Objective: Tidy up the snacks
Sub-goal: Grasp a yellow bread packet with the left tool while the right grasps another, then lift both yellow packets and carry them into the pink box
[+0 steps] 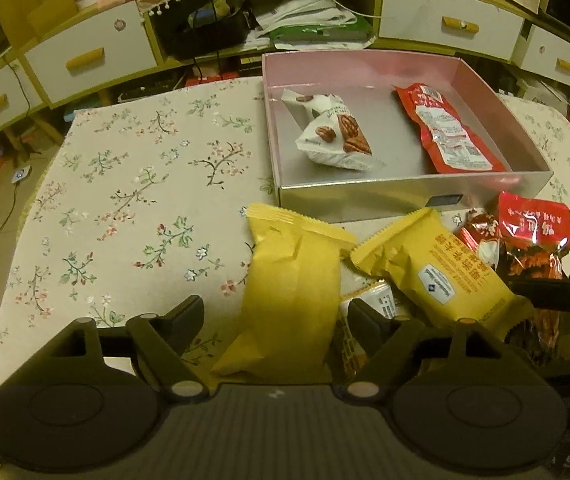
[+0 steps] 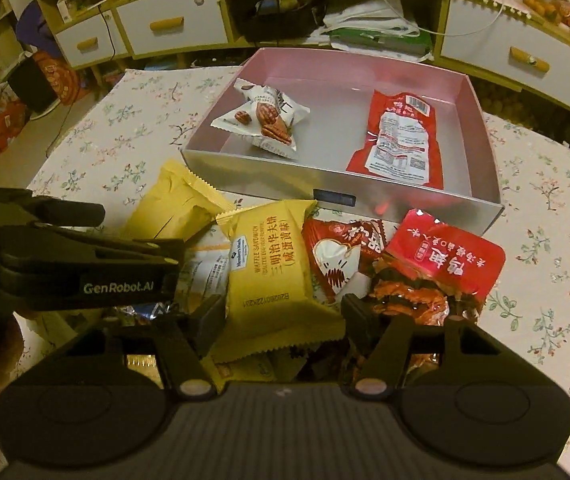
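My left gripper (image 1: pixel 275 316) is open around a plain yellow packet (image 1: pixel 293 280) on the floral cloth, with a gap at each finger. A second yellow packet, the waffle sandwich (image 2: pixel 273 268) (image 1: pixel 441 276), sits between the fingers of my right gripper (image 2: pixel 283 312), which touch its two long sides. Beside it lie a red-and-white packet (image 2: pixel 337 256) and a red packet with dark contents (image 2: pixel 441 256). Behind them stands the pink-lined box (image 1: pixel 365 200) (image 2: pixel 269 184), holding a white pecan packet (image 1: pixel 337 136) and a red packet (image 1: pixel 449 132).
More wrappers lie under the pile near my fingers. The left gripper's body shows at the left of the right wrist view, close to the pile. Bare floral cloth (image 1: pixel 137 200) spreads left of the box. White drawers and cluttered shelves (image 1: pixel 269 20) stand beyond the table.
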The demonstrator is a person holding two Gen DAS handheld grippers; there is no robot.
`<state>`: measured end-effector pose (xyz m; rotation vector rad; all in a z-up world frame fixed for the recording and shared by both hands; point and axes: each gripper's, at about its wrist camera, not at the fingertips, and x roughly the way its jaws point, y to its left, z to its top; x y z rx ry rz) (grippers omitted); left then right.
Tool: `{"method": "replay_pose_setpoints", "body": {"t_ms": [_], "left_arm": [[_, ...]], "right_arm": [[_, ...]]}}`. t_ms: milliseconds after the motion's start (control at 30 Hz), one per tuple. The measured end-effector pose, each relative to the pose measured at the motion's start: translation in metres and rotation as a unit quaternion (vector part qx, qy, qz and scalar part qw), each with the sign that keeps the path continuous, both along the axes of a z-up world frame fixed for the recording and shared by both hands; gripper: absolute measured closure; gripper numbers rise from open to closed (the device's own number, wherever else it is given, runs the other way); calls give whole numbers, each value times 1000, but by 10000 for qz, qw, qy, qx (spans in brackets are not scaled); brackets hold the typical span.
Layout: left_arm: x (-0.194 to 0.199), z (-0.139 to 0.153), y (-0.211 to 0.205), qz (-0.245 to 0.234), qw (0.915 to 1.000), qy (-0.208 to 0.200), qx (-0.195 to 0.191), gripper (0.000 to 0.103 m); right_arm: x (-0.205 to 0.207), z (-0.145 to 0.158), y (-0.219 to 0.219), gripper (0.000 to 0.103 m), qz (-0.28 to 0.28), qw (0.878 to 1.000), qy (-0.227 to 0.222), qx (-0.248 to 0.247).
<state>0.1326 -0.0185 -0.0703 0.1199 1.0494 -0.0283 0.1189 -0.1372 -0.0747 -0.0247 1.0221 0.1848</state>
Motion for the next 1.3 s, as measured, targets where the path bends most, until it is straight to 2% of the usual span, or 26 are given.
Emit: {"method": "replay_pose_setpoints", "body": {"t_ms": [100, 133, 200, 300, 467, 500, 567, 600, 733, 800, 967, 1033, 1300], "left_arm": [[1, 0, 2, 7, 9999, 58, -107, 19], [1, -1, 4, 26, 9998, 88, -173, 19], [2, -2, 8, 82, 9994, 151, -311, 19], [4, -5, 11, 67, 9990, 227, -368, 19], [5, -10, 7, -25, 9994, 262, -209, 19], [5, -10, 7, -25, 9996, 241, -168, 21], [6, -10, 7, -57, 9995, 260, -192, 35], [6, -10, 7, -79, 9991, 331, -249, 47], [5, -10, 3, -201, 9990, 363, -152, 55], [4, -8, 4, -191, 9989, 364, -224, 60], [3, -2, 4, -197, 9989, 332, -270, 61], [3, -2, 4, -216, 9989, 321, -255, 61], [3, 1, 3, -243, 9990, 296, -240, 62]], "right_arm": [[0, 0, -2, 52, -25, 9999, 77, 79], [0, 1, -3, 62, -36, 9999, 99, 116], [1, 6, -6, 69, -66, 9995, 158, 265], [0, 12, -9, 72, -56, 9994, 127, 329], [3, 10, -11, 74, -56, 9991, 173, 374], [2, 9, -11, 75, -46, 9991, 185, 384], [2, 10, -11, 75, -25, 9990, 184, 401], [1, 10, -11, 76, -7, 9990, 175, 419], [-1, 13, -10, 77, 31, 9991, 123, 404], [-1, 14, -9, 78, 30, 9992, 98, 393], [-3, 19, -6, 86, 55, 9994, -15, 350], [-4, 21, -5, 103, 77, 9993, -27, 378], [-7, 21, 4, 101, 408, 9989, -168, 164]]}}
